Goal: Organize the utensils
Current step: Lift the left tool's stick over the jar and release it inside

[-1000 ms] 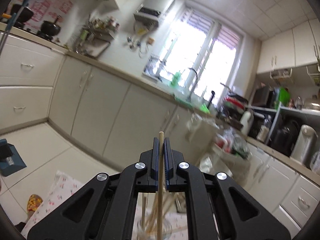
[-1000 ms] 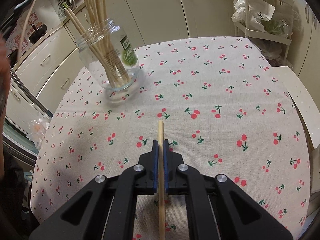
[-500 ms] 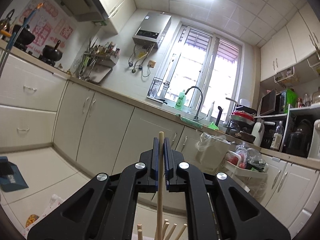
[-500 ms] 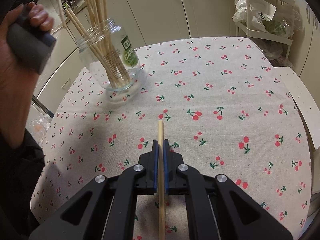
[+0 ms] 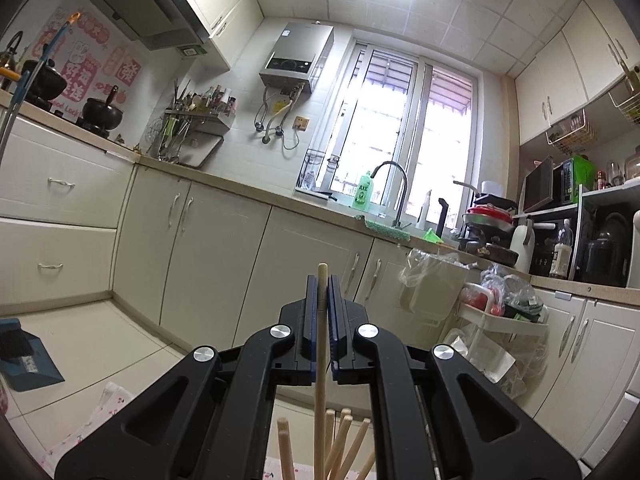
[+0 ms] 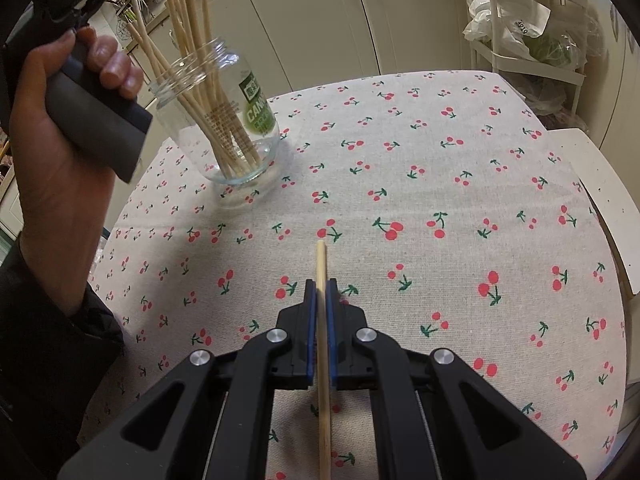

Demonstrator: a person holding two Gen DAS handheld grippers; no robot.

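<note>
Protruding chopstick [image 6: 322,320] between clamped fingers [image 6: 309,332]

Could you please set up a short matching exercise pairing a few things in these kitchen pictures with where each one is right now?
Things:
1. glass jar
2. chopstick
3. green bottle
4. black pot

Places:
A. by the sink tap, under the window
B. on the cherry tablecloth
C. pinched in the right gripper
D. on the stove

Pairs: 1-B, 2-C, 3-A, 4-D
</note>
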